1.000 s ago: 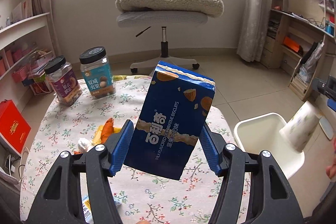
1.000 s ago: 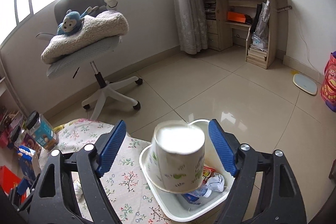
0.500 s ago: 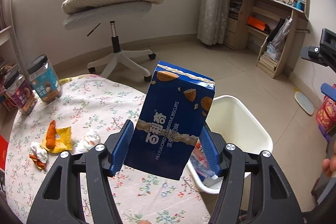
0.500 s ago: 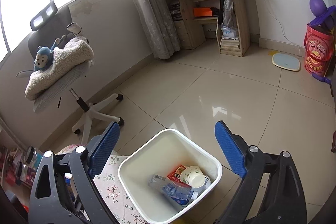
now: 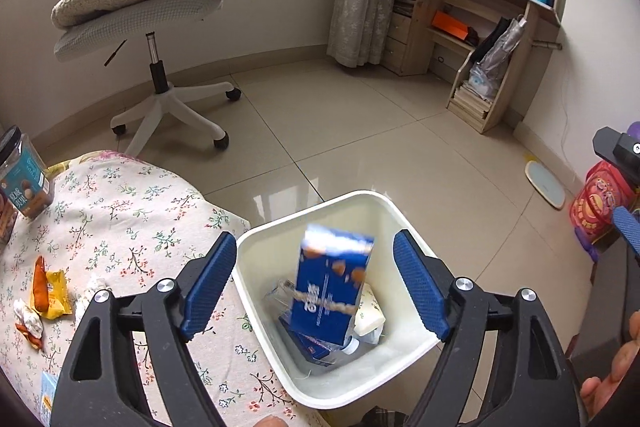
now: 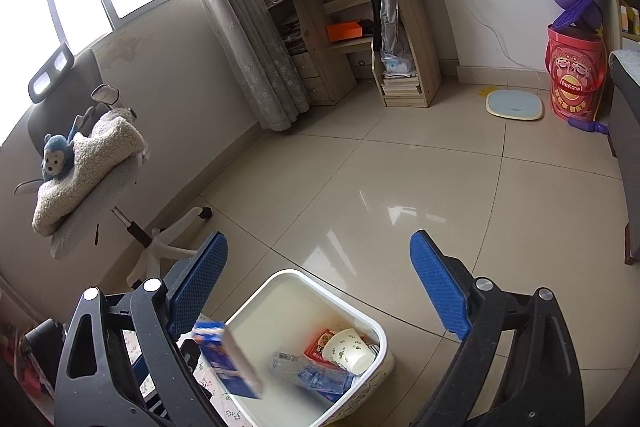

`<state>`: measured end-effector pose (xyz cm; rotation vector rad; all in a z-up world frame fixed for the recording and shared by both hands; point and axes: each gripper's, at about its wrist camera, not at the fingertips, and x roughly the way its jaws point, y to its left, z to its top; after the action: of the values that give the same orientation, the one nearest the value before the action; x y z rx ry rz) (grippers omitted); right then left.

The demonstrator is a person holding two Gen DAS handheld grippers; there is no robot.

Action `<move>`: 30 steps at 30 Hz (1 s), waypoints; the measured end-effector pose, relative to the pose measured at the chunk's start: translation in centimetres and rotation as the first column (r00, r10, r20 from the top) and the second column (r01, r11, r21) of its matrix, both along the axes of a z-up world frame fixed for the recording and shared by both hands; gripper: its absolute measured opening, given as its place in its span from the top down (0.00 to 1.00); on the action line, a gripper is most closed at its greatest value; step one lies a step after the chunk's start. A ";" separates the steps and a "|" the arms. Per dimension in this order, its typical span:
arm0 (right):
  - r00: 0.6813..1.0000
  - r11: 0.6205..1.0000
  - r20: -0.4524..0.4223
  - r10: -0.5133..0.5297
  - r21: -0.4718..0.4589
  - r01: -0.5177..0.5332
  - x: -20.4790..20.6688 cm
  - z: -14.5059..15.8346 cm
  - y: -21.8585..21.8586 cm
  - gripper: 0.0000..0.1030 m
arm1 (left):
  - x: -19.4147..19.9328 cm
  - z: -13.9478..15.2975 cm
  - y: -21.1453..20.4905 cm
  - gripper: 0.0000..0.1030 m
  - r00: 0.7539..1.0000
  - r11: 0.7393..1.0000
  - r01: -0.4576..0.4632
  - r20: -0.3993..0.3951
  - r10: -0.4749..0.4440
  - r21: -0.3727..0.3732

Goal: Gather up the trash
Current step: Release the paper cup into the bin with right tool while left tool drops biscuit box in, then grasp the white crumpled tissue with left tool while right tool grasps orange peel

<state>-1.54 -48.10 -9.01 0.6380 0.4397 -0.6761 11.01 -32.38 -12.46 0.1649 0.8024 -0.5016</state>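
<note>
Left wrist view shows the left tool spread wide and empty above the white bin, the blue biscuit box blurred between its fingers inside the bin; likely light, stiff cardboard, best pinched across its flat faces.

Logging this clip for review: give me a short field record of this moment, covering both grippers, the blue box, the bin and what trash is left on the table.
left gripper: open, above the bin, holding nothing
right gripper: open, empty
blue biscuit box: motion-blurred, free of both jaws, dropping into the bin
white bin: on the floor beside the table; holds a paper cup, a plastic bottle and a red wrapper
floral table: yellow wrapper and crumpled scraps lie on it; snack jar at the far edge
</note>
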 end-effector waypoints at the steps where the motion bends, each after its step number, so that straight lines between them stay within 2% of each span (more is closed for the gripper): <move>1: 1.000 1.000 -0.004 0.003 -0.002 -0.003 0.2 0.0 0.2 0.14 | 0.1 0.1 0.4 0.22 1.000 1.000 -0.003 0.008 0.003 0.005; 6: 0.997 0.997 -0.048 0.053 -0.045 -0.055 1.6 -0.2 2.2 0.13 | 0.4 0.6 3.7 0.19 0.997 0.998 -0.064 0.049 0.063 0.025; 8: 0.995 0.993 -0.070 0.070 -0.089 -0.077 2.2 0.0 3.5 0.12 | 0.7 0.8 5.4 0.19 0.993 0.995 -0.100 0.058 0.098 0.029; 11: 0.992 0.983 -0.094 0.084 -0.156 -0.098 2.8 0.2 5.5 0.06 | 1.0 1.1 7.5 0.17 0.987 0.989 -0.141 0.079 0.138 0.039; 15: 0.983 0.963 -0.148 0.111 -0.228 -0.144 4.0 0.0 8.2 0.07 | 1.2 1.6 10.5 0.17 0.973 0.979 -0.201 0.127 0.194 0.045; 23: 0.954 0.929 -0.225 0.199 -0.266 -0.257 7.2 -1.2 13.3 0.07 | 1.3 0.6 15.7 0.17 0.948 0.958 -0.276 0.186 0.259 0.073; 30: 0.927 0.899 -0.260 0.271 -0.276 -0.341 10.0 -1.9 18.0 0.07 | 2.8 0.3 19.6 0.17 0.935 0.938 -0.338 0.141 0.325 0.082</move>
<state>8.43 -30.05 -10.92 0.1809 0.6048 -0.4976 13.82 -12.82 -12.19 0.1521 0.7152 -0.1273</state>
